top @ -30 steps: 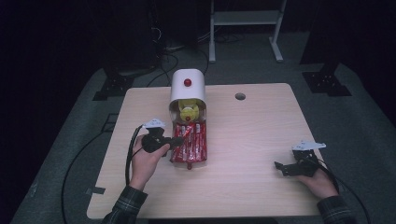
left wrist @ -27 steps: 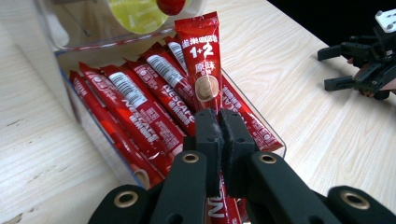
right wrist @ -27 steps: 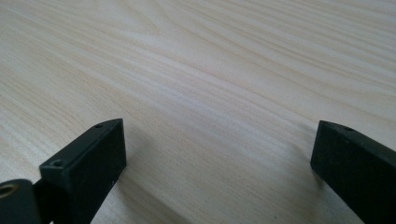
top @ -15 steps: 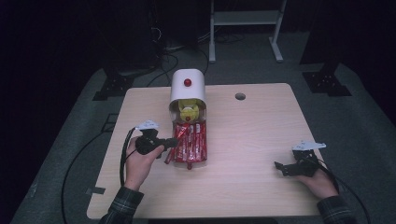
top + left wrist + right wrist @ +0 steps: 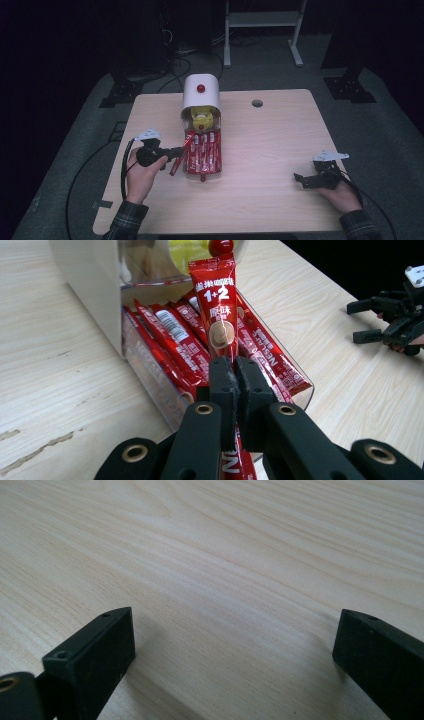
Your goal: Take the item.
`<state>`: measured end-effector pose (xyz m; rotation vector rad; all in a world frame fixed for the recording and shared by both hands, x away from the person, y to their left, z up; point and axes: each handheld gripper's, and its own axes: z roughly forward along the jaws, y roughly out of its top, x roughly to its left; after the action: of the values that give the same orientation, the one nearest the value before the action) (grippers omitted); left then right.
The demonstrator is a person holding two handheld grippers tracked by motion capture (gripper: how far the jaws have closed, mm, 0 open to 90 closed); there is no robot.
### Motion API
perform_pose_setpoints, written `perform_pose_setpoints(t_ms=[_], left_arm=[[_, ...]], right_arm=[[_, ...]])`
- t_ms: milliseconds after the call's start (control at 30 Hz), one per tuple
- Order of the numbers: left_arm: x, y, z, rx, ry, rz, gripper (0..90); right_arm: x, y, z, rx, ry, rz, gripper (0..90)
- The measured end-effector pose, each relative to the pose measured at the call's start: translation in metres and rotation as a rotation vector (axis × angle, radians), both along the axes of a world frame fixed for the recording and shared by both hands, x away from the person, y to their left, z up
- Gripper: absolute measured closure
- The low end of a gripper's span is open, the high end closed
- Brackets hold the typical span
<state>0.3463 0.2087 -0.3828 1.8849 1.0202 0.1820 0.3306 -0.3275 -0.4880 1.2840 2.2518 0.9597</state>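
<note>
A white dome-topped dispenser (image 5: 201, 92) stands at the table's back middle. A clear tray (image 5: 150, 385) in front of it holds several red coffee sachets (image 5: 206, 154). My left gripper (image 5: 178, 151) is at the tray's left side, shut on one red sachet (image 5: 216, 305) (image 5: 188, 141). That sachet stands tilted above the others, its top toward the dispenser. My right gripper (image 5: 299, 180) rests on the table near the front right corner. Its jaws are open with only bare wood between its fingers (image 5: 95, 650). It also appears far off as the right gripper (image 5: 354, 321).
A yellow object (image 5: 202, 119) sits inside the dispenser's opening, and a red knob (image 5: 200, 88) is on its front. The wooden table (image 5: 270, 145) has a cable hole (image 5: 257, 103) at the back. A metal stand (image 5: 260, 20) stands on the floor beyond.
My left gripper has drawn back to the left, pulling one red sachet up and out of the pile in the tray. The right gripper has not moved.
</note>
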Motion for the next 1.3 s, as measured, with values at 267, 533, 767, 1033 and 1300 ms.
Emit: perform_pose_setpoints(t_ms=[267, 533, 767, 1033, 1300], left_arm=[[-0.001, 0.012, 0.0, -0.004, -0.003, 0.028, 87.3], [0.002, 0.023, -0.003, -0.003, 0.011, 0.054, 87.2], [0.005, 0.033, -0.008, -0.004, 0.026, 0.08, 87.2], [0.013, 0.04, -0.021, 0.021, 0.05, 0.126, 87.1], [0.023, 0.037, -0.036, 0.052, 0.076, 0.138, 87.1]], right_arm=[[0.0, 0.0, 0.0, 0.0, 0.0, 0.0, 2.5], [0.0, 0.0, 0.0, -0.001, 0.0, 0.0, 2.6], [0.0, 0.0, 0.0, 0.0, 0.0, 0.0, 2.6], [0.0, 0.0, 0.0, 0.0, 0.0, 0.0, 2.6], [0.0, 0.0, 0.0, 0.0, 0.0, -0.001, 2.6]])
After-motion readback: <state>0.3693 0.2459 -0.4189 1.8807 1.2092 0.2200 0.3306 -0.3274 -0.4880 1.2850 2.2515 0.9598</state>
